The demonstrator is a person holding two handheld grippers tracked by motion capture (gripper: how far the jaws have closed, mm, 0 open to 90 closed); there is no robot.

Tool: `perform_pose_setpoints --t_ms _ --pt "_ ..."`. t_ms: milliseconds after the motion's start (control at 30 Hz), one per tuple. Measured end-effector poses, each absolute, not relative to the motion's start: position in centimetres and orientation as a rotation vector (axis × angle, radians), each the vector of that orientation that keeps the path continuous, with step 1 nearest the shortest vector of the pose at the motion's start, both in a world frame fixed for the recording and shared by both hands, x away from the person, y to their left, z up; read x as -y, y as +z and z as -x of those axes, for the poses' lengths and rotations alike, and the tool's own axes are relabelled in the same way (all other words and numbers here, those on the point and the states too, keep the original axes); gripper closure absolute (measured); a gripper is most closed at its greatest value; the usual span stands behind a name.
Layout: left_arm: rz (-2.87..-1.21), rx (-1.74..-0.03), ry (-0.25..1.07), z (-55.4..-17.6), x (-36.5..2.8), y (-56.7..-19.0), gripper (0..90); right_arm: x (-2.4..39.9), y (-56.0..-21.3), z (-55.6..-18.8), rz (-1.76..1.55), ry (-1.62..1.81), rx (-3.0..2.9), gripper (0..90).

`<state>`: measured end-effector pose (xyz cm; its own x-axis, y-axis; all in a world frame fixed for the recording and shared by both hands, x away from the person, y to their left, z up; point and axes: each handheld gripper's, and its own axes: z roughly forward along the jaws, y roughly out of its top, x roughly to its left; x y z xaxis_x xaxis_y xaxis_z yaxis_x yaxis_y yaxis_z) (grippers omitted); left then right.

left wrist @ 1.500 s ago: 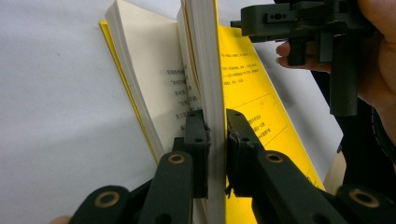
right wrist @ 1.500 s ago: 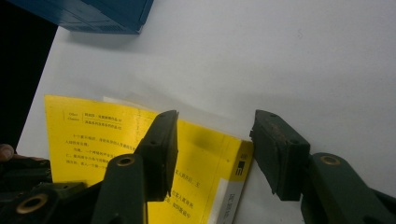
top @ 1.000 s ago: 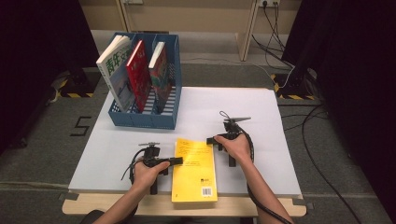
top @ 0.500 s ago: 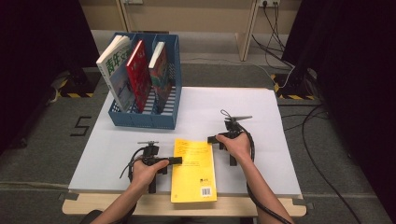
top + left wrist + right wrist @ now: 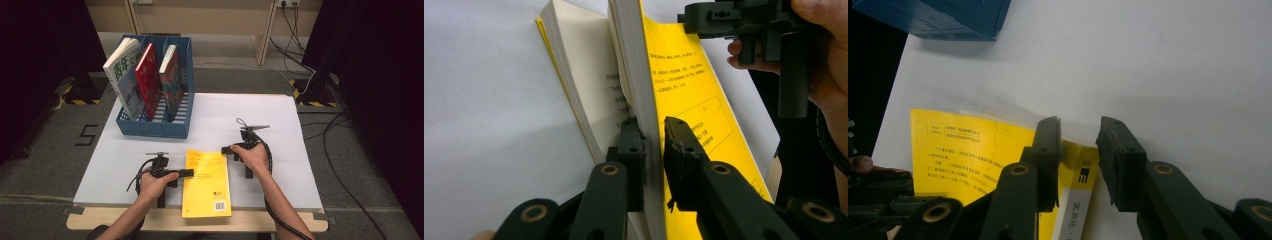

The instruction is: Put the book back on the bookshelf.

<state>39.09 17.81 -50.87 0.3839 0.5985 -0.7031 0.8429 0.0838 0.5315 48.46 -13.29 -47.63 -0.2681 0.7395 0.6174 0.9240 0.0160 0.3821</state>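
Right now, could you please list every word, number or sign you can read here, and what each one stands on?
"5": painted on the floor left of the table.
"青年文": green characters on the leftmost book in the blue rack; the rest is hidden.
Barcode on the yellow book: digits too small.
Yellow book's cover paragraphs: too blurred.
Red book and third book: nothing legible.

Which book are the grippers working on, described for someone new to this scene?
On the white table, look at the near edge, in front of the blue file rack. The yellow book lies flat there between the person's two hands, back cover and barcode up, while the other books stand upright in the rack.
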Motion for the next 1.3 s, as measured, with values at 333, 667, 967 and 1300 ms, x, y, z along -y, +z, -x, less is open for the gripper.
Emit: perform_pose_setpoints --t_ms 333,667,967,1300 --pt "-1.613 -1.308 -0.295 -39.11 -17.80 -50.86 78.8 13.36 -48.37 -48.49 1.697 -1.065 2.011 63.1" --pt "-1.608 -1.307 -0.286 -39.00 -17.78 -50.89 78.7 13.42 -48.34 -48.51 1.707 -1.031 1.966 62.3" --pt "-1.618 -1.308 -0.278 -39.02 -17.68 -50.76 78.5 13.21 -48.22 -48.38 1.726 -1.014 1.976 63.9" --pt "-1.626 -1.306 -0.273 -38.98 -17.69 -50.75 78.3 13.29 -48.32 -48.47 1.731 -0.998 1.939 65.2"
